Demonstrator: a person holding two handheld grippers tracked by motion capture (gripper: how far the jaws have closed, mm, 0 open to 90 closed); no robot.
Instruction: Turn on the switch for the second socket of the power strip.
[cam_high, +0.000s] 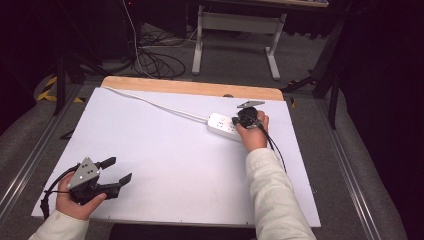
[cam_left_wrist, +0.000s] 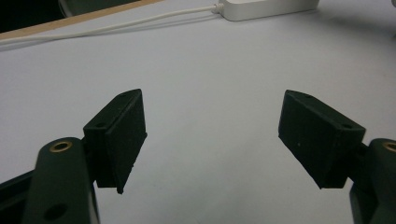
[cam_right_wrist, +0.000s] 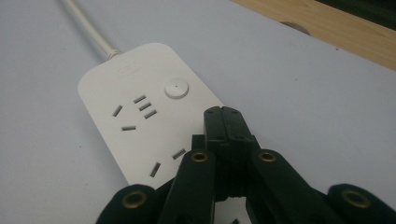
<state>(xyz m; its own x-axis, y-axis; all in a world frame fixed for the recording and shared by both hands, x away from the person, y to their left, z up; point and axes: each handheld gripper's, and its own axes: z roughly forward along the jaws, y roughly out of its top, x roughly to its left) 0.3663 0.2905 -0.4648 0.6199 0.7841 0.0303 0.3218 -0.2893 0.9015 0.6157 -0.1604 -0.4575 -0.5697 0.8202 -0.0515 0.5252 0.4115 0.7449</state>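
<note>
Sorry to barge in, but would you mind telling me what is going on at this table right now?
A person is working at a white-covered table with a gripper in each hand. The right gripper is shut, its jaws pressed together with nothing between them, and it sits over a white power strip near the far edge, just short of the strip's round button. The left gripper rests near the front left corner, jaws wide open and empty. The strip's white cord runs off toward the far left corner.

White power strip flat on the tabletop

The power strip (cam_high: 222, 125) lies face up, sockets and a round button showing, near the tabletop's (cam_high: 165, 160) far wooden edge; its white cord (cam_high: 150, 102) trails from one end toward the far-left corner.
</note>
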